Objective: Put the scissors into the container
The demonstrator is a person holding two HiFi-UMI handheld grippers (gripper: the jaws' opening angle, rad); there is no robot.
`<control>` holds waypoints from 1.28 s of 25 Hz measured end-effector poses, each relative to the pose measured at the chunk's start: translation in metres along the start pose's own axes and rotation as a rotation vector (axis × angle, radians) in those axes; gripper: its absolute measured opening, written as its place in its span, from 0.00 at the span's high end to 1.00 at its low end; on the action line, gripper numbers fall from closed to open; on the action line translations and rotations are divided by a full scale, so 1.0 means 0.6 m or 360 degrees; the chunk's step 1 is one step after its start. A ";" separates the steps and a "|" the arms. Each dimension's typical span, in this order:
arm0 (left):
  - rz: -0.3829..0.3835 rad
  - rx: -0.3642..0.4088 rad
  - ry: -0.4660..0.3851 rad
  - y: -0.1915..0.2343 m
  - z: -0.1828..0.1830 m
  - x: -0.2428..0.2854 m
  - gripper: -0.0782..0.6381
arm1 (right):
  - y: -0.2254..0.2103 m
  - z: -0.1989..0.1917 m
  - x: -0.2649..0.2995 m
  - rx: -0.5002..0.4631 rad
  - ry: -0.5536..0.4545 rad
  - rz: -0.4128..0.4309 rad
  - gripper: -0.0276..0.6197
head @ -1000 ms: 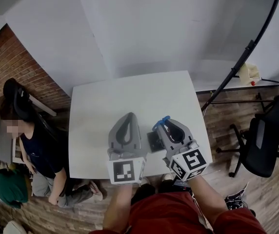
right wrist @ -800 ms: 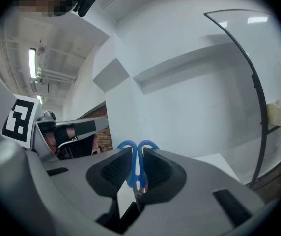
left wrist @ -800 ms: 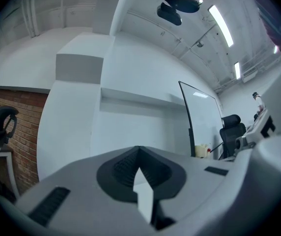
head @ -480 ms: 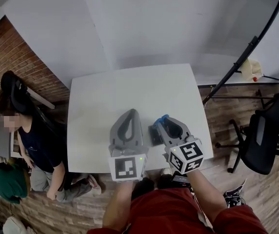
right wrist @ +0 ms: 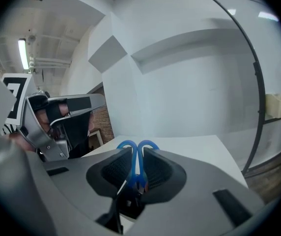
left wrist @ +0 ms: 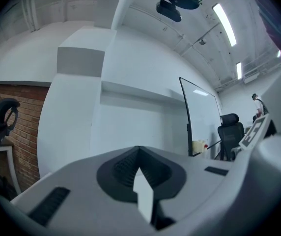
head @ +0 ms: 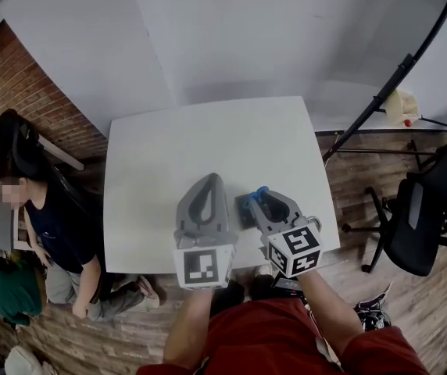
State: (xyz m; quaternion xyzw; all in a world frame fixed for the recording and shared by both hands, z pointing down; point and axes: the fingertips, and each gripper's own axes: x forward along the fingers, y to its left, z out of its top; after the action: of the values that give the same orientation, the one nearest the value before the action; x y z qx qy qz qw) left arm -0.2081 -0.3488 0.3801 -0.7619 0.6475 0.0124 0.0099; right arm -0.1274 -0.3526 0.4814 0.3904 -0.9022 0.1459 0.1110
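The scissors' blue handles (right wrist: 137, 147) stick up between the pads of my right gripper (right wrist: 138, 165), which is shut on them; their dark blades hang down below the jaws. In the head view the blue handles (head: 262, 191) show at the tip of the right gripper (head: 261, 199), directly over a small dark container (head: 244, 210) on the white table (head: 169, 155). My left gripper (head: 205, 186) hovers just left of the container. Its jaws are shut with nothing held, as the left gripper (left wrist: 138, 151) view also shows.
A person (head: 48, 217) sits at the table's left side by a brick wall (head: 20, 84). A black office chair (head: 430, 217) and a curved black pole (head: 399, 69) stand to the right. The table's front edge lies just under both grippers.
My right gripper has sunk with the scissors and tipped downward toward the container. The left gripper has stayed where it was.
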 end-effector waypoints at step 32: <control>-0.0069 -0.0014 0.0092 -0.040 -0.051 0.016 0.89 | 0.003 -0.086 -0.019 -0.0203 0.0118 -0.0076 0.83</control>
State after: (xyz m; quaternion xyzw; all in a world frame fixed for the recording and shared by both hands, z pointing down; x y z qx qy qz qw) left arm -0.1830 -0.3552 0.4102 -0.7759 0.6308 -0.0070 -0.0117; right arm -0.1167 -0.3257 0.5259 0.3983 -0.8954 0.0999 0.1723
